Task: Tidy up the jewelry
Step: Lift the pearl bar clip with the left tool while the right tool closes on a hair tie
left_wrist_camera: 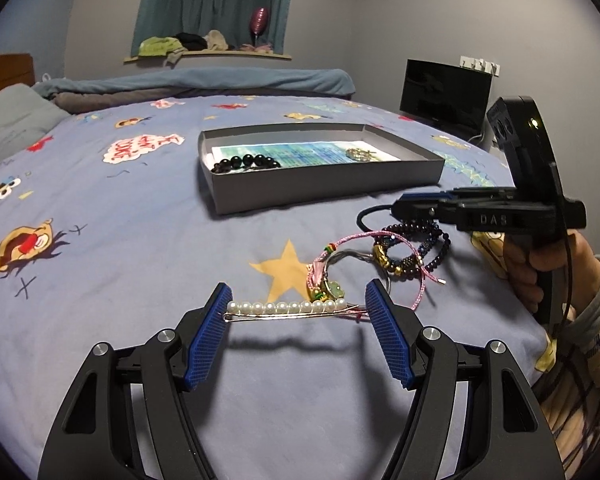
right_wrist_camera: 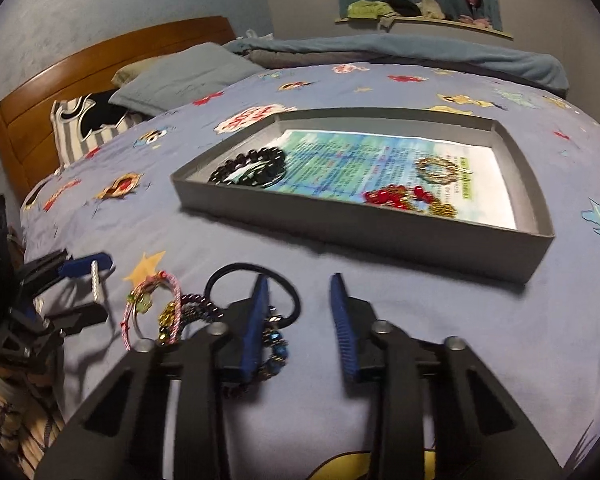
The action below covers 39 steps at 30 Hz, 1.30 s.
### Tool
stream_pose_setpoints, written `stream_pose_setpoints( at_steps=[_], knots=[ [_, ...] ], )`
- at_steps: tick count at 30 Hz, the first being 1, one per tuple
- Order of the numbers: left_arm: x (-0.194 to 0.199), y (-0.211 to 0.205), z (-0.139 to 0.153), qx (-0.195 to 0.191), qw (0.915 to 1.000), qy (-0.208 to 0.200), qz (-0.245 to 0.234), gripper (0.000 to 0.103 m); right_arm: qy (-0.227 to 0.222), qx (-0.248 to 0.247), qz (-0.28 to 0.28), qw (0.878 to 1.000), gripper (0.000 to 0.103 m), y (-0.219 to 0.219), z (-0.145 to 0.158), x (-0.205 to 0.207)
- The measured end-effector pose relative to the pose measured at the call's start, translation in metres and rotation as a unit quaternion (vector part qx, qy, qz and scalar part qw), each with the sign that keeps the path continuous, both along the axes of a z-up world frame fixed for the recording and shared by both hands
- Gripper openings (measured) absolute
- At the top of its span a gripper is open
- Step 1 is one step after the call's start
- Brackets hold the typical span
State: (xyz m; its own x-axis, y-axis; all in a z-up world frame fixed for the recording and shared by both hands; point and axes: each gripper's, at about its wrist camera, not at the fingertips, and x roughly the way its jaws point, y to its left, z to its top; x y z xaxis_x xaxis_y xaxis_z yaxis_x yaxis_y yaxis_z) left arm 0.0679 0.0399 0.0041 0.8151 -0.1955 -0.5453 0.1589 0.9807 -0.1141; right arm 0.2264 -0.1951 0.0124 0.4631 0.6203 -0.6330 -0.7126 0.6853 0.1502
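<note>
My left gripper [left_wrist_camera: 299, 286] is shut on a pearl hair clip [left_wrist_camera: 288, 307], which spans pad to pad a little above the bedspread and throws a shadow. The right wrist view shows this left gripper [right_wrist_camera: 100, 286] at the far left with the pearl hair clip [right_wrist_camera: 96, 284] in it. My right gripper [right_wrist_camera: 298, 280] stands narrowly open over a black hair tie [right_wrist_camera: 236, 270]; part of the loop lies in the gap, and bare sheet shows between the pads. Beside it is a heap of bracelets [left_wrist_camera: 404, 252] with a pink cord [left_wrist_camera: 340, 248]. Beyond stands a grey tray [right_wrist_camera: 380, 232].
The tray [left_wrist_camera: 324, 188] holds a black bead bracelet [right_wrist_camera: 252, 168], a gold piece [right_wrist_camera: 438, 170] and red beads [right_wrist_camera: 396, 198] on a printed sheet. A hand [left_wrist_camera: 540, 264] grips the right tool. Pillows, a folded blanket and a wooden headboard [right_wrist_camera: 60, 92] bound the bed.
</note>
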Motion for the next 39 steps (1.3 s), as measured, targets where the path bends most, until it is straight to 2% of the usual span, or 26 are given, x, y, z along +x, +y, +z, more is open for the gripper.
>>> stream_pose_setpoints(
  at_steps=[2, 4, 11, 21, 39],
  knots=[
    [0.0, 0.001, 0.001, -0.002, 1.0, -0.001, 0.001, 0.07, -0.003, -0.002, 0.013, 1.0, 0.009, 0.003, 0.0, -0.004],
    [0.0, 0.0, 0.001, -0.002, 1.0, -0.003, 0.002, 0.07, -0.009, -0.003, 0.021, 1.0, 0.003, 0.004, 0.0, -0.008],
    [0.005, 0.003, 0.007, -0.012, 0.9998, -0.013, 0.005, 0.07, -0.054, 0.033, 0.003, 0.998, 0.003, -0.008, 0.019, -0.015],
    [0.026, -0.007, 0.023, -0.012, 0.999, -0.042, -0.005, 0.07, -0.098, 0.053, -0.016, 0.994, 0.003, -0.013, 0.036, -0.019],
    [0.093, -0.003, 0.044, -0.021, 0.9971, -0.072, 0.01, 0.07, -0.126, 0.103, -0.062, 0.985, 0.003, -0.028, 0.06, 0.004]
  ],
)
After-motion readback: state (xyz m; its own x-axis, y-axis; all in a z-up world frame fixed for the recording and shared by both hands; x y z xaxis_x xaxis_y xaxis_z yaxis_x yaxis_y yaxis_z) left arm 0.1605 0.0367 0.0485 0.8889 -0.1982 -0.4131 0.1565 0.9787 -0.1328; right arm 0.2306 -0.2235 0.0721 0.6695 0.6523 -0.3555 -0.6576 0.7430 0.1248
